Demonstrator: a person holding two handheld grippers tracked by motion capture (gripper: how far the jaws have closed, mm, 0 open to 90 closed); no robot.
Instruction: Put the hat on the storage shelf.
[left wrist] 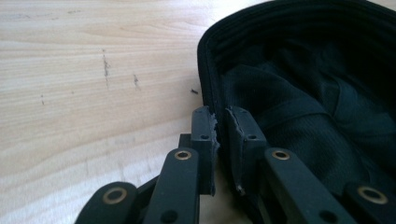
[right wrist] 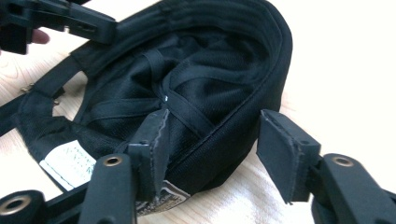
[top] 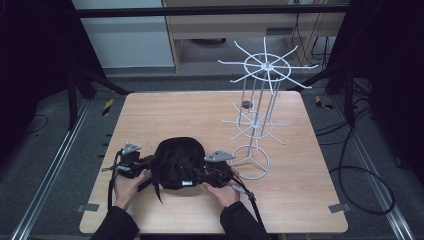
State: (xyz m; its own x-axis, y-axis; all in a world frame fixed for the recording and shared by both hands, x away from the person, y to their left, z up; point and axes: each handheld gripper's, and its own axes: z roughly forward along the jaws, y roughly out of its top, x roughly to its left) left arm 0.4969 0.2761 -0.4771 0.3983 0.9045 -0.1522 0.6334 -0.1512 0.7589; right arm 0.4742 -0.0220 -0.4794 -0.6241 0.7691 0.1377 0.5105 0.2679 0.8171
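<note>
Left claw [left wrist: 219, 126] is clamped on the rim of an upturned black fabric cap [top: 177, 162], lower centre of the pale wooden worktop [top: 150, 110]. Right claw [right wrist: 212, 140] straddles the opposite rim, jaws apart, not yet gripping. The white wire display rack [top: 257, 100] at upper right stands bare; lifting and hanging remain.

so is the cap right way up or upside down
Upside down: the cap lies crown-down on the table, its inner seams and label facing up in both gripper views.

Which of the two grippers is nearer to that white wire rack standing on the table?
Right. The right gripper sits at the black cap's rack-side edge, beside the white wire rack; the left gripper pinches the cap's far side.
</note>
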